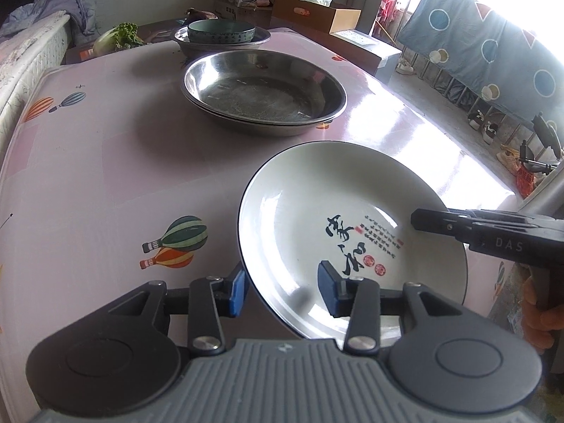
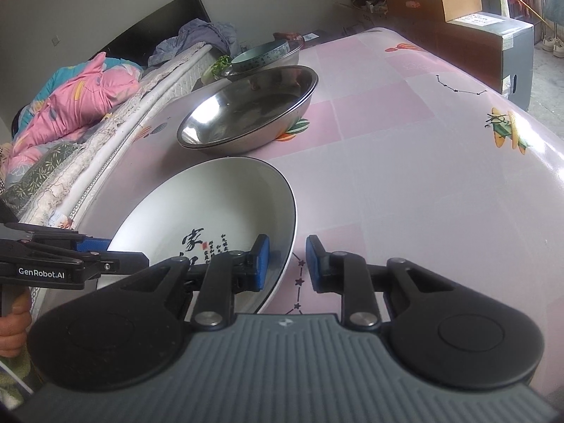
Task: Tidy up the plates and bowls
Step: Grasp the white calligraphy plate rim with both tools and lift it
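My left gripper (image 1: 280,290) apart, white plate (image 1: 317,211) rim between fingers, no squeeze. My right gripper (image 2: 287,262) apart around rim too.

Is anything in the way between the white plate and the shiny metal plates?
Nothing visible. Between the white plate, straddled at its rims by the left gripper and the right gripper, and the stacked metal plates lies only bare tablecloth.
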Motion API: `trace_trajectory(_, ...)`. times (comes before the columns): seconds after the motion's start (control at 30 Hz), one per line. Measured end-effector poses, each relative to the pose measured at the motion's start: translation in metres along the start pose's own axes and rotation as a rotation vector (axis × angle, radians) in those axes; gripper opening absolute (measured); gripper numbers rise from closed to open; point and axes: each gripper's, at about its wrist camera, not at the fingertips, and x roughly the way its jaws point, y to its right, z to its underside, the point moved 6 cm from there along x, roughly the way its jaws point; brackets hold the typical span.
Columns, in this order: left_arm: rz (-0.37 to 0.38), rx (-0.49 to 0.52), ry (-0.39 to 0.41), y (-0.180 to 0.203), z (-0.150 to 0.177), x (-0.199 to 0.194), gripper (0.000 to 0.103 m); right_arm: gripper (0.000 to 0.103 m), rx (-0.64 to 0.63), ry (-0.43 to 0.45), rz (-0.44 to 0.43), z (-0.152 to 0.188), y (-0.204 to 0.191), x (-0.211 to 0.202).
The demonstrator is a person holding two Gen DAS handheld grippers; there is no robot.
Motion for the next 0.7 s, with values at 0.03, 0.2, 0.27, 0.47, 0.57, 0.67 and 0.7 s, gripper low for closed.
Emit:
trace_trajectory(0.03,0.001,-0.001,-0.002,0.0,0.0,0.001,0.043,0.022,-0.003,-0.001,0.0,0.001,-0.001,0.0)
trace_trajectory(0.2,-0.003,-0.015,0.002,0.001,0.0,0.001,0.044,0.022,-0.03,0.006,0.013,0.001,-0.009,0.004)
trace_trajectory(0.27,-0.007,-0.021,0.002,0.0,0.0,0.001,0.044,0.022,-0.029,0.012,0.017,-0.002,-0.009,0.007)
trace_trajectory(0.47,-0.022,-0.02,0.001,0.001,0.001,0.0,0.044,0.022,-0.001,0.021,-0.002,-0.01,-0.005,0.016)
trace_trajectory(0.57,-0.031,-0.016,0.003,0.002,0.001,0.0,0.044,0.023,-0.001,0.02,-0.002,-0.01,-0.006,0.016)
trace_trajectory(0.67,-0.037,-0.012,0.003,0.003,0.001,-0.001,0.044,0.023,0.0,0.02,-0.002,-0.01,-0.006,0.016)
trace_trajectory(0.7,-0.036,-0.012,0.003,0.003,0.001,0.0,0.045,0.023,0.0,0.02,-0.001,-0.01,-0.006,0.016)
